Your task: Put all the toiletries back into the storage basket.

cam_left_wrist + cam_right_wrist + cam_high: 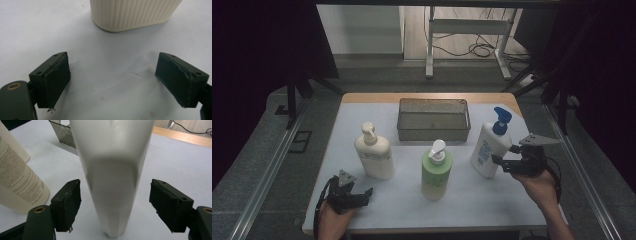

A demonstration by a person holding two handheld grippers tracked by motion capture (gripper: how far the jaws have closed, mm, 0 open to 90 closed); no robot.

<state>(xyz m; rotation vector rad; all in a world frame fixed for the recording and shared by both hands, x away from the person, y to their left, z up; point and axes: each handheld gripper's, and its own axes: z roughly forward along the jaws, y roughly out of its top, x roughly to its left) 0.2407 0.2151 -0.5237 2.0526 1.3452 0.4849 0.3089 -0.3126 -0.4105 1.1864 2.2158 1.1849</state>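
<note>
White bottle with blue pump stands upright at the right of the counter, just right and forward of the mesh tray. Right gripper is at its lower body, jaws spread, one each side of the bottle. In the right gripper view the bottle sits between the jaws with a gap on both sides; no contact yet, nothing held.

Looks like the approach-to-grasp step on that bottle.

To do it well:
- Bottle is slightly off-centre toward the left jaw in the right gripper view. Centre it first so both pads land together and it doesn't get shoved.
- Body tapers, narrower at the base. Grip low could slip upward; I'd go a bit higher on the wider section.
- Close square to the flat faces, not on the edges.
- Lift straight up; the green bottle stands near on the left.

Left gripper is low at the front-left, jaws released, empty. The cream bottle stands just ahead of it, apart from the jaws; in the left gripper view only its ribbed base is seen, beyond the pads. Left can stay parked.

Tray looks empty from here.
</note>
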